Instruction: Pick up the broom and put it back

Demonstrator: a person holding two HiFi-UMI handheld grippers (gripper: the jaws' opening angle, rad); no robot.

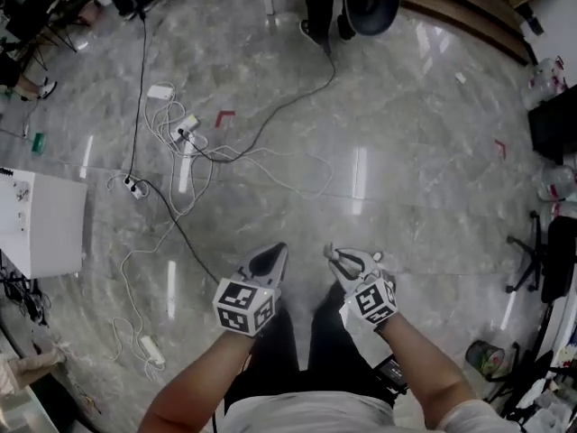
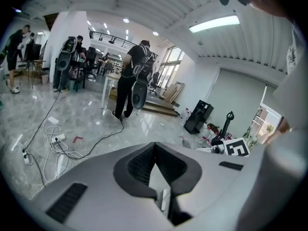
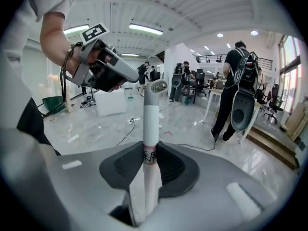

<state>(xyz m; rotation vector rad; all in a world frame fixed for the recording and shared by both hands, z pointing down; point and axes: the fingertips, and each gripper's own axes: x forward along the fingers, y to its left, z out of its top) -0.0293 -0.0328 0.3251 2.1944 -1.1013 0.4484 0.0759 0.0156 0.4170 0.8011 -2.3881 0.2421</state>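
The broom [image 3: 150, 124] shows only as its handle: a pale shaft with a grey end cap and a hanging loop at the tip, standing upright between the jaws of the right gripper [image 3: 151, 165]. Those jaws are clenched on the shaft, their dark pads pressing it from both sides at a small printed label with a red border. Below the pads the shaft runs out of the bottom of the right gripper view, so the brush end is cut off and appears in no view.

In the head view only the looped tip pokes up past the right gripper [image 1: 353, 264], and it is hard to tell apart from the gripper's own fingers. The broom is held up in front of the person, clear of the marble floor [image 1: 406, 152].

Just beside it, the left gripper [image 2: 155, 150] has its jaws closed on each other at the tips, with nothing between them.

White and black cables [image 1: 225, 152] trail across the floor ahead, with a power strip [image 1: 160, 91] near the far left. A white cabinet [image 1: 41, 224] is cut off by the left edge. A person in dark clothes [image 3: 240, 90] stands farther off, back turned.
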